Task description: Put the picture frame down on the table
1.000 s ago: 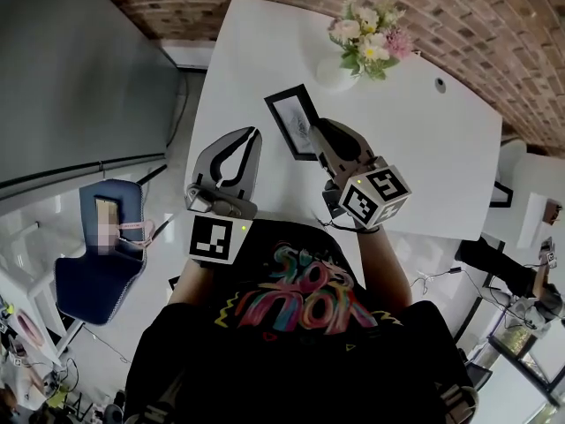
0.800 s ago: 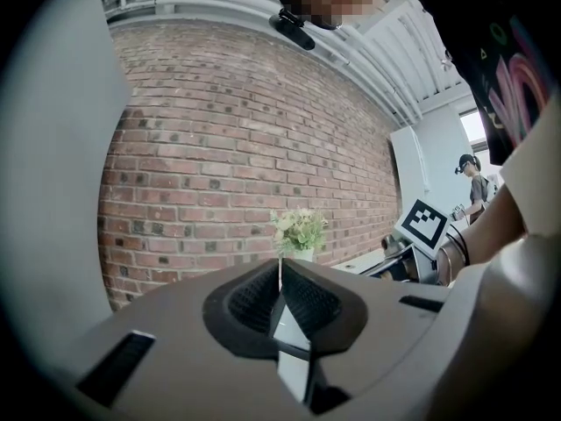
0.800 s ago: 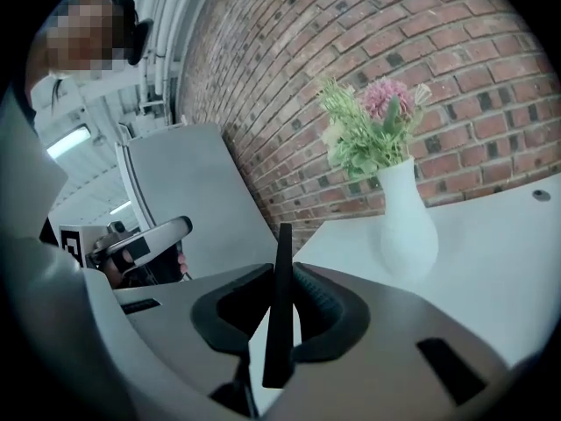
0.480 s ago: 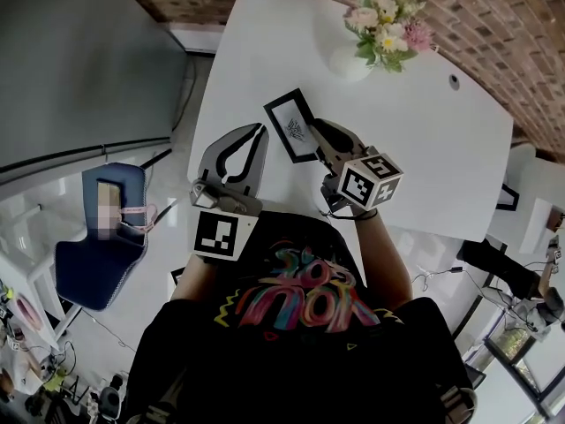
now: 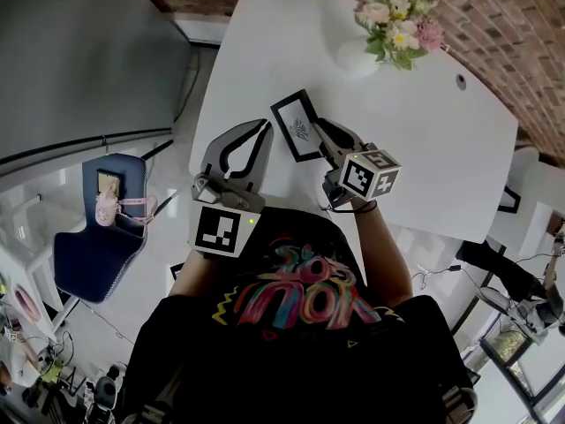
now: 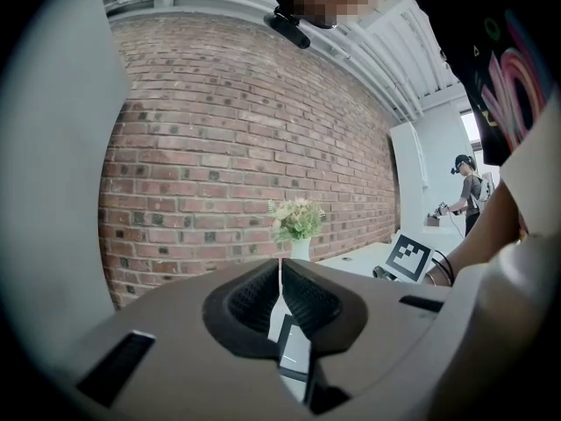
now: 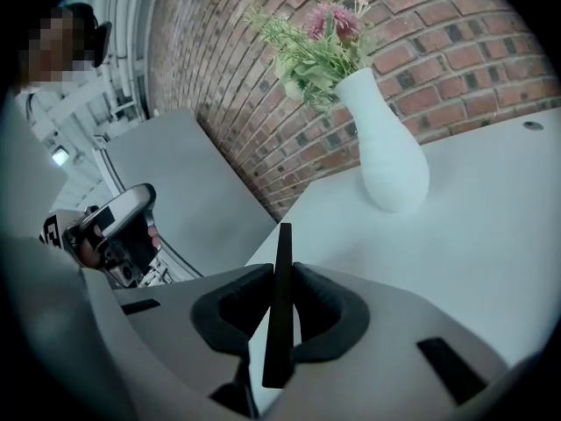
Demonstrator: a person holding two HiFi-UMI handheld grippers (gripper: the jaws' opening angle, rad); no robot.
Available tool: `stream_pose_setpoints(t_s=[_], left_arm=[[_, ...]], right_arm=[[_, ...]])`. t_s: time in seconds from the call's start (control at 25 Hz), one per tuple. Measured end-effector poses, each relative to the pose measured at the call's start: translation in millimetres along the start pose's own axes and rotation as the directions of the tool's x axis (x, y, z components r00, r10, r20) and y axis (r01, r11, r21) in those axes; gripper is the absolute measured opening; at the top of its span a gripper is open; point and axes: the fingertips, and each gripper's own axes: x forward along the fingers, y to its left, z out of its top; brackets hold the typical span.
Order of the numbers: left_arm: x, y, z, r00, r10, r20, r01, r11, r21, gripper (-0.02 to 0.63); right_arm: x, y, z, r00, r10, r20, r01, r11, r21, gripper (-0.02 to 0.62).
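Note:
The picture frame [image 5: 297, 124], black with a white mat and a small drawing, is held face-up over the near left part of the white table [image 5: 433, 140]. My right gripper [image 5: 320, 131] is shut on its right edge. In the right gripper view the picture frame [image 7: 279, 301] stands edge-on as a thin dark bar clamped between the pads of my right gripper [image 7: 279, 274]. My left gripper [image 5: 263, 129] hovers just left of the frame, jaws shut with nothing in them. In the left gripper view a strip of the picture frame [image 6: 295, 351] shows below the shut tips of my left gripper [image 6: 280, 270].
A white vase [image 5: 356, 58] with pink and white flowers [image 5: 397, 20] stands at the table's far side, also in view as the vase [image 7: 386, 152]. A blue chair [image 5: 95, 241] is on the floor at left. A brick wall [image 6: 219, 147] runs behind the table.
The head view has shifted, so the vase sits further right in the picture. The right gripper keeps hold of the frame, and the left gripper has edged slightly closer to it.

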Motion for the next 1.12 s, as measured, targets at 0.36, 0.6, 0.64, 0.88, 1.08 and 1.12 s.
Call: stream_pose_setpoints(t_s=[0.36, 0.6, 0.64, 0.88, 1.08, 1.12], left_arm=[[0, 1, -3, 1.0, -0.001, 0.0, 0.001, 1.0, -0.004, 0.029], [4, 2, -6, 1.0, -0.003, 0.002, 0.003, 1.0, -0.003, 0.029], [4, 2, -6, 1.0, -0.004, 0.003, 0.004, 1.0, -0.003, 0.029], [5, 1, -7, 1.0, -0.014, -0.003, 0.014, 1.0, -0.009, 0.031], [5, -1, -8, 1.0, -0.023, -0.004, 0.023, 1.0, -0.015, 0.029], [5, -2, -9, 1.0, -0.025, -0.007, 0.024, 1.0, -0.017, 0.031]], right_arm=[[5, -13, -5, 1.0, 0.003, 0.02, -0.004, 0.998, 0.062, 0.092], [7, -24, -7, 0.999, -0.005, 0.032, 0.002, 0.997, 0.081, 0.095], [7, -26, -8, 0.999, -0.008, 0.034, 0.005, 0.996, 0.09, 0.097], [7, -41, -16, 0.997, -0.043, 0.06, 0.033, 0.985, 0.172, 0.103], [8, -52, -25, 0.995, -0.083, 0.051, 0.072, 0.979, 0.191, 0.113], [7, -53, -27, 0.995, -0.086, 0.051, 0.075, 0.979, 0.189, 0.115]])
